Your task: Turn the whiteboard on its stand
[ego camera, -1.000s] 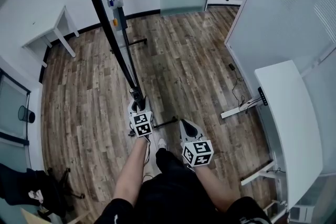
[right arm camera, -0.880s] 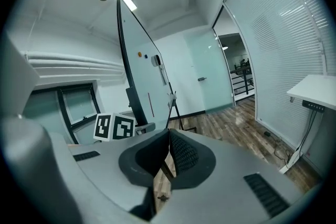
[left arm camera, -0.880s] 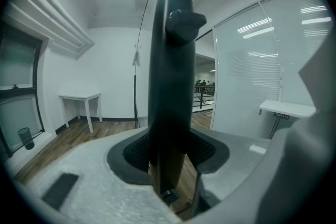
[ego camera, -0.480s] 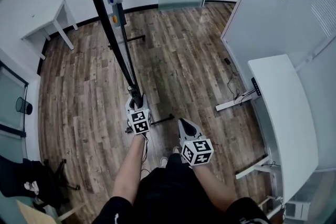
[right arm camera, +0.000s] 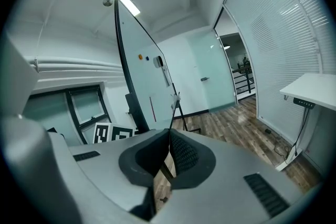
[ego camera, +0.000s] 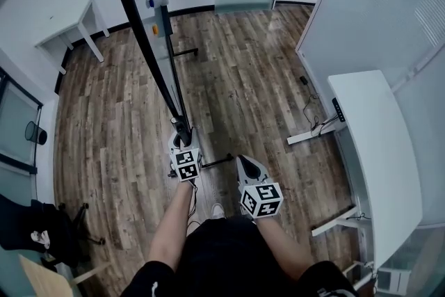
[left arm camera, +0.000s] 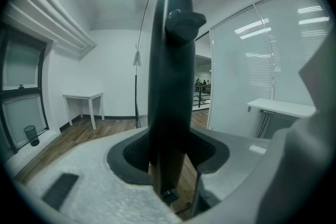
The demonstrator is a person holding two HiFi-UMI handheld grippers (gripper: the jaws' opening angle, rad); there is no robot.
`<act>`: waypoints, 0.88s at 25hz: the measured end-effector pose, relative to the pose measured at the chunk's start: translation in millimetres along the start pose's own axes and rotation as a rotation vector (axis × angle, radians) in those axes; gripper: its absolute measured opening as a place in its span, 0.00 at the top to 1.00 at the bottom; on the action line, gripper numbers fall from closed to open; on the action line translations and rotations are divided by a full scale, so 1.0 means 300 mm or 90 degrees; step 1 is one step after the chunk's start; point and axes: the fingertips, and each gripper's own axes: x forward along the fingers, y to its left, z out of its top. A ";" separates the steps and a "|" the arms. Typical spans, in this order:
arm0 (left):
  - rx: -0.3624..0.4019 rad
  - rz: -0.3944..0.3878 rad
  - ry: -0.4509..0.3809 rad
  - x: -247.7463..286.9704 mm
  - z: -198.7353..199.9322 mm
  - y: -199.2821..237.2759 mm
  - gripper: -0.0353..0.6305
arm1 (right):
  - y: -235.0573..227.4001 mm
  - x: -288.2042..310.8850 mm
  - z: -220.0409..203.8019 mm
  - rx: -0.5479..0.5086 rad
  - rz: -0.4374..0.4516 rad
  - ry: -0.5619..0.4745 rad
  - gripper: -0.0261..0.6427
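Left gripper [ego camera: 182, 140]: fingers clamped on the whiteboard [ego camera: 142, 31] frame edge, upright between them
Right gripper [ego camera: 245, 165]: fingers closed, empty, beside the frame
Technique: hold the clamp firm; swing the edge steadily about the stand [ego camera: 160, 30]

Black clothing [ego camera: 229, 254]; pale grey left claw [ego camera: 182, 138] and right claw [ego camera: 243, 163] bear black-and-white marker cubes [ego camera: 188, 165] [ego camera: 261, 199].

No legible text, labels, numbers or signs anywhere.
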 end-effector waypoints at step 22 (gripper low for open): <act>0.001 0.012 -0.016 -0.423 -0.137 -0.133 0.67 | 0.057 -0.331 -0.178 -0.005 0.052 0.019 0.94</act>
